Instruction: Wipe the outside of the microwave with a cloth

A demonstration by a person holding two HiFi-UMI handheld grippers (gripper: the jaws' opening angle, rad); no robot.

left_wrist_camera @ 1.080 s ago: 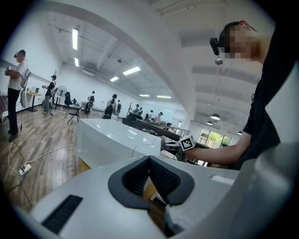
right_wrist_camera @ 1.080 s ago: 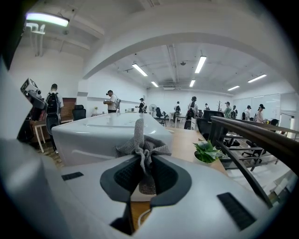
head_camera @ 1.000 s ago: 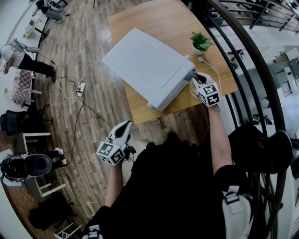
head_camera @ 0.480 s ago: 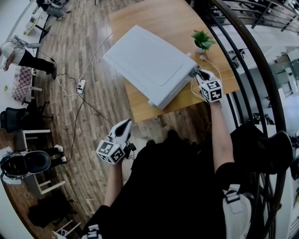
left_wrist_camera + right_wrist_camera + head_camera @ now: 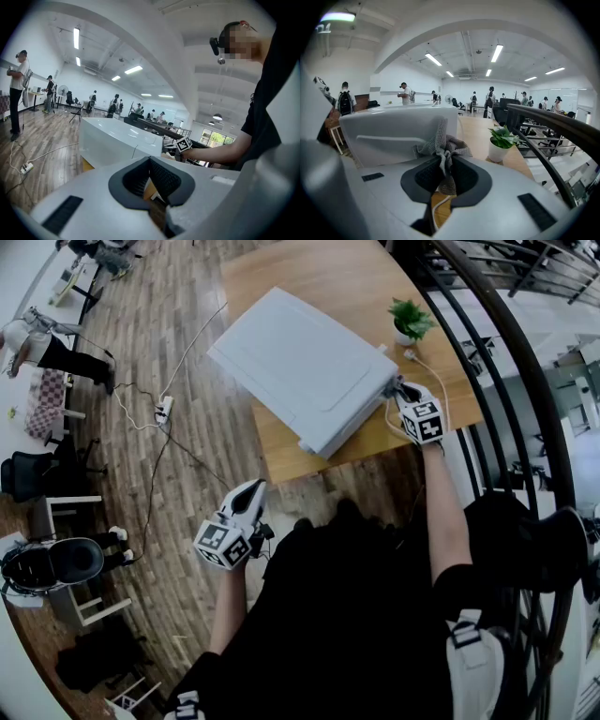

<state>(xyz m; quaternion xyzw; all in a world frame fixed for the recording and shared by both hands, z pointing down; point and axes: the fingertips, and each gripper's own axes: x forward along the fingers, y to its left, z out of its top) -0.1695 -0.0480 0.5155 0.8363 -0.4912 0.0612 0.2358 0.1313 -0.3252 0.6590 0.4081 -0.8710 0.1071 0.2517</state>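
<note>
Right gripper (image 5: 443, 160) pinches the cloth (image 5: 440, 140) by the microwave (image 5: 389, 133); left gripper (image 5: 150, 161), jaws together, holds nothing

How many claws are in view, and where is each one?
2. The left claw, empty, hangs over the floor short of the table. The right claw, shut on the cloth, is at the microwave's side near the plant.

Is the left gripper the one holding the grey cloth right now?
No, the grey knitted cloth is clamped in the right gripper beside the white microwave; nothing sits between the jaws of the left gripper.
</note>
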